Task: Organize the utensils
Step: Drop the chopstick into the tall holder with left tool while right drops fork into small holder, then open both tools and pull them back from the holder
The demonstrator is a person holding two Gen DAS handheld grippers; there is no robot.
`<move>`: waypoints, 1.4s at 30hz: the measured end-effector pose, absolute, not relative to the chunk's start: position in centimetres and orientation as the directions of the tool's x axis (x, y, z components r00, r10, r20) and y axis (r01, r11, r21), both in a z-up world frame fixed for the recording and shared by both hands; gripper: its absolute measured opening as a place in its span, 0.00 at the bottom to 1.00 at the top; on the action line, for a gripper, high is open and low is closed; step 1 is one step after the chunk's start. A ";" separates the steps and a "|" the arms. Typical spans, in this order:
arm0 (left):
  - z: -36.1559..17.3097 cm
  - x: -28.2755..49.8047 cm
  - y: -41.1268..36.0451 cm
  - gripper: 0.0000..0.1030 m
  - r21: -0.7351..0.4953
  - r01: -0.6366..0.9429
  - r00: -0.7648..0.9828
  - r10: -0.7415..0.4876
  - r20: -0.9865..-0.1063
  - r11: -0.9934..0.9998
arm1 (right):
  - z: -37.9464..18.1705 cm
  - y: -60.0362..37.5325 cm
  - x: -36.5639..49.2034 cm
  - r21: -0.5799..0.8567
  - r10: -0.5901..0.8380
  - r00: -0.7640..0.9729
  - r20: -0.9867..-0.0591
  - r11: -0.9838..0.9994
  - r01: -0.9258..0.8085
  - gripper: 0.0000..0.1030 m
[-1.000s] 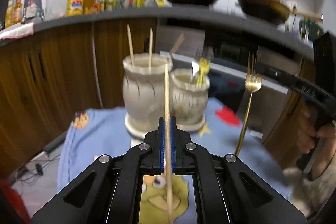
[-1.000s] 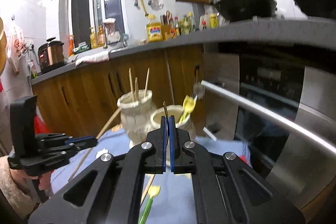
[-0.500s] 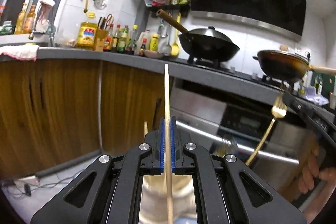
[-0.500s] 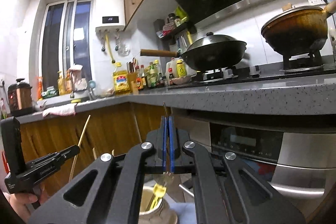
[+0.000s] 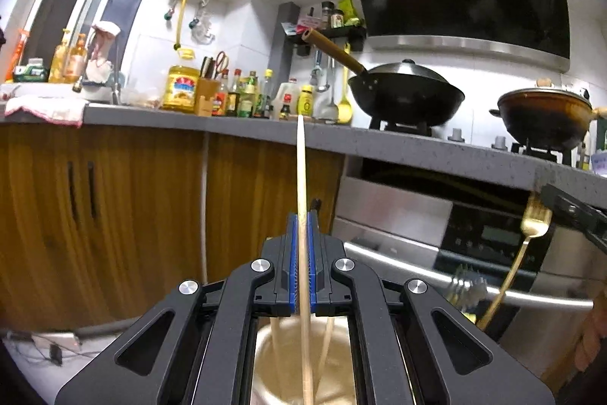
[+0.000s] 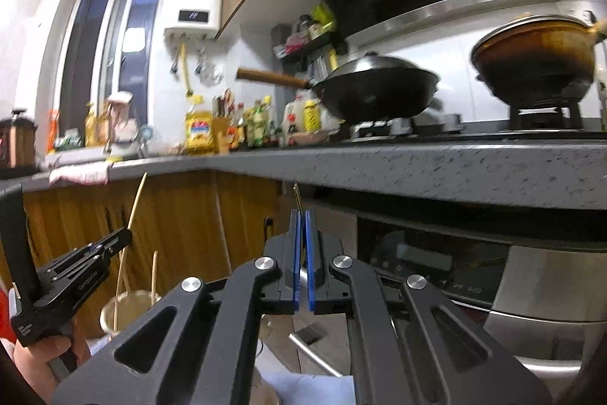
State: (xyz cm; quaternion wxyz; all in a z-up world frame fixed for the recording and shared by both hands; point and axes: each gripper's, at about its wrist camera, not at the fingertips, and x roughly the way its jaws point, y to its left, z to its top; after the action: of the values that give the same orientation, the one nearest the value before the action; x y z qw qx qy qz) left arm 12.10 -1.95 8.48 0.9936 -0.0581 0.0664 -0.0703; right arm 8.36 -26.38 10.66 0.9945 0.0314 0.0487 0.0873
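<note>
My left gripper (image 5: 301,219) is shut on a pale wooden chopstick (image 5: 301,169) that stands upright between its blue pads. Right below it is a white ceramic holder (image 5: 265,363) with other chopsticks in it. At the right edge, my right gripper (image 5: 548,194) grips a gold fork (image 5: 533,224) near its tines, handle slanting down. In the right wrist view, the right gripper (image 6: 302,215) is shut on the fork (image 6: 297,200), seen edge-on. The left gripper (image 6: 123,238) holds its chopstick (image 6: 134,211) above the holder (image 6: 127,308).
A grey counter (image 5: 417,143) runs across, with a black wok (image 5: 406,93), a brown clay pot (image 5: 542,116) and bottles (image 5: 246,97). Wooden cabinet doors (image 5: 114,207) and a steel oven (image 5: 474,234) stand behind. A blurred silver fork (image 5: 464,285) shows near the oven handle.
Both grippers have risen and tilted up with their utensils still held. The two holders and blue cloth slid down, mostly out of view, and the counter and stove now fill the frames.
</note>
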 end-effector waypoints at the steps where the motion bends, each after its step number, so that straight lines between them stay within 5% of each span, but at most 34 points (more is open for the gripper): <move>1: 8.3 11.9 -1.8 0.05 -0.126 0.133 0.981 -0.149 -0.128 0.983 | 10.4 -26.1 8.4 0.062 0.193 0.976 -0.102 0.980 -0.187 0.02; 17: 5.1 8.2 -0.2 0.06 -0.091 0.114 0.953 -0.135 -0.271 0.989 | 7.5 -24.1 9.6 0.016 0.291 0.937 -0.194 0.956 -0.293 0.03; 24: 5.1 8.0 -0.2 0.23 -0.089 0.107 0.945 -0.129 -0.301 0.990 | 7.3 -25.2 10.3 0.077 0.304 0.926 -0.223 0.953 -0.294 0.06; 26: 5.2 7.8 -0.2 0.33 -0.088 0.104 0.944 -0.127 -0.305 0.991 | 7.3 -25.6 10.4 0.101 0.312 0.924 -0.220 0.950 -0.296 0.25; 32: 5.5 6.8 -0.2 0.58 -0.075 0.105 0.943 -0.123 -0.309 0.992 | 7.9 -26.0 9.7 0.140 0.347 0.919 -0.187 0.935 -0.325 0.59; 38: 5.5 5.8 0.1 0.78 -0.067 0.091 0.933 -0.109 -0.343 0.994 | 8.0 -25.4 8.7 0.146 0.383 0.900 -0.208 0.922 -0.358 0.88; 42: 6.0 4.4 0.9 0.89 -0.087 0.081 0.930 -0.106 -0.352 0.993 | 7.4 -24.8 7.6 0.135 0.398 0.887 -0.234 0.917 -0.375 0.95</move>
State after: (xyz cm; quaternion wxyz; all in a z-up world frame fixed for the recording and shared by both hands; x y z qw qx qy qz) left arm 4.44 0.89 5.98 0.9817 -0.0353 0.1810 -0.0477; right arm 7.62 -24.78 7.43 0.9705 0.0432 0.1293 0.1991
